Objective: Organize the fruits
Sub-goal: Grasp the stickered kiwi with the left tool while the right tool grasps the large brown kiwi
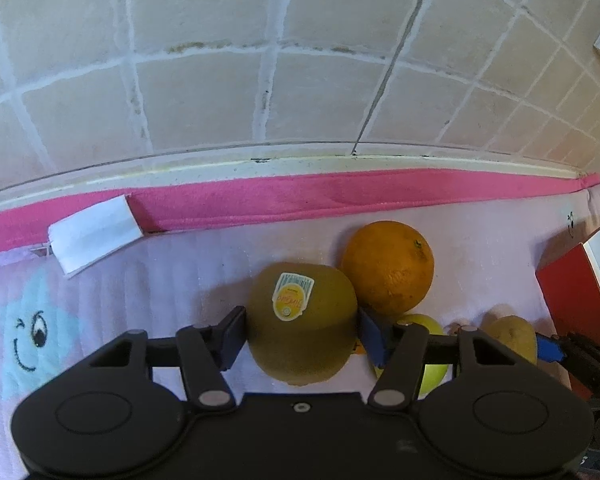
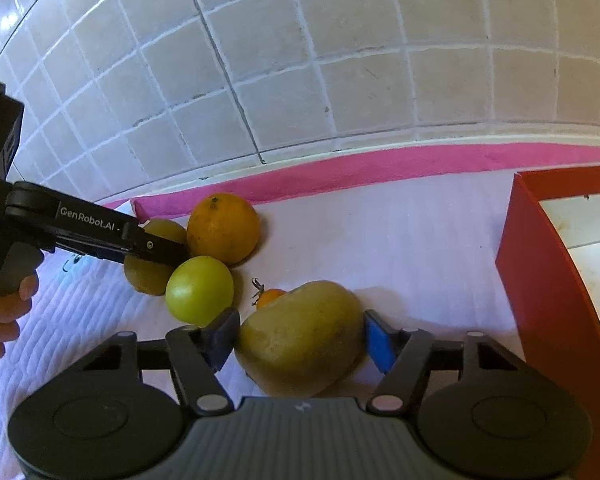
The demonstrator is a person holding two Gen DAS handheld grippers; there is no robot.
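Note:
My left gripper (image 1: pixel 302 334) is shut on a brown kiwi (image 1: pixel 302 322) with a yellow sticker; both pads press its sides. An orange (image 1: pixel 388 266) sits just behind it, a green apple (image 1: pixel 430 344) to its right. My right gripper (image 2: pixel 300 340) is shut on a yellowish pear-like fruit (image 2: pixel 300 338) resting on the mat. In the right wrist view the left gripper (image 2: pixel 156 250) reaches in over the kiwi (image 2: pixel 150 272), beside the orange (image 2: pixel 223 228) and green apple (image 2: pixel 199 289). A small orange tomato (image 2: pixel 270 297) lies behind the pear.
A red tray (image 2: pixel 540 280) stands at the right, also in the left wrist view (image 1: pixel 572 288). A pale quilted mat (image 1: pixel 140 288) with a pink border (image 1: pixel 300 196) covers the counter. A white tag (image 1: pixel 94 234) lies at the left. The tiled wall (image 1: pixel 260 60) is close behind.

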